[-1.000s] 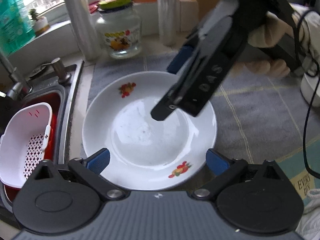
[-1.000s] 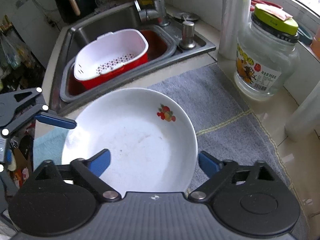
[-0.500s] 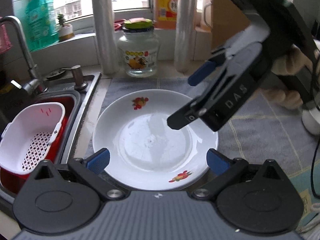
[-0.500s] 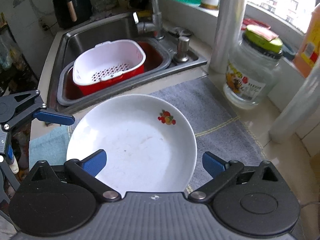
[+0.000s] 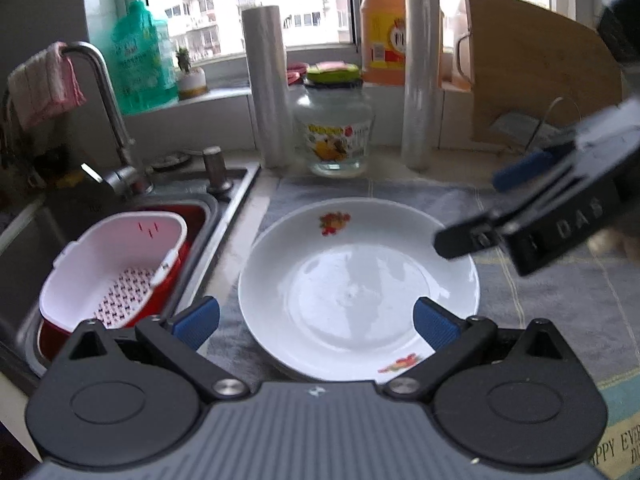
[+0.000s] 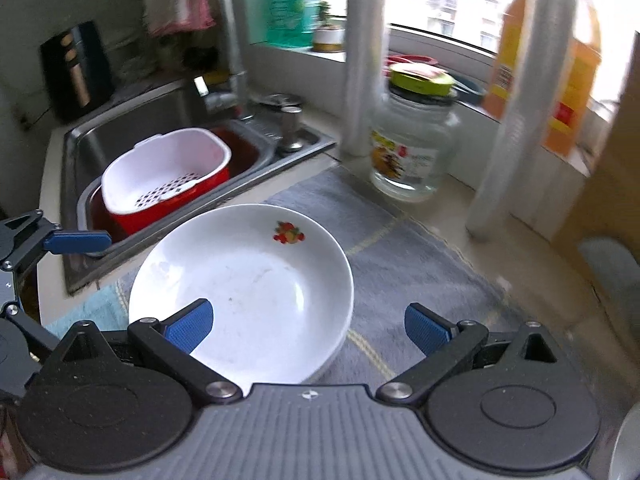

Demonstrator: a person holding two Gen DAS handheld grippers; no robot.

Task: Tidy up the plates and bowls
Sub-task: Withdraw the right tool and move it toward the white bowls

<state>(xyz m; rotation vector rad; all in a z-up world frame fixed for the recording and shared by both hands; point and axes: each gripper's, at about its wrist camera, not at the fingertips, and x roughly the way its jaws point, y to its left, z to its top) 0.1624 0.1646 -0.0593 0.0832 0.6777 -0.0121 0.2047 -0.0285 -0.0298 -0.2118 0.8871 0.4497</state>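
A white plate (image 5: pixel 356 288) with fruit decals lies on a grey mat (image 5: pixel 560 288) next to the sink. It also shows in the right wrist view (image 6: pixel 248 284). My left gripper (image 5: pixel 316 322) is open and empty, raised above the plate's near rim. My right gripper (image 6: pixel 308 322) is open and empty, above the plate's right side. The right gripper also shows in the left wrist view (image 5: pixel 516 208), off the plate's right edge. One left finger (image 6: pixel 76 240) shows at the left edge of the right wrist view.
A white colander (image 5: pixel 116 268) in a red tub sits in the sink (image 6: pixel 132 120). A glass jar (image 5: pixel 334 128), two film rolls (image 5: pixel 266 84), an orange bottle (image 5: pixel 384 24) and a wooden board (image 5: pixel 540 92) stand behind. A white dish edge (image 6: pixel 628 444) shows at right.
Both grippers have risen and pulled back from the plate. The right gripper moved from over the plate's middle to off its right edge. The plate stays put.
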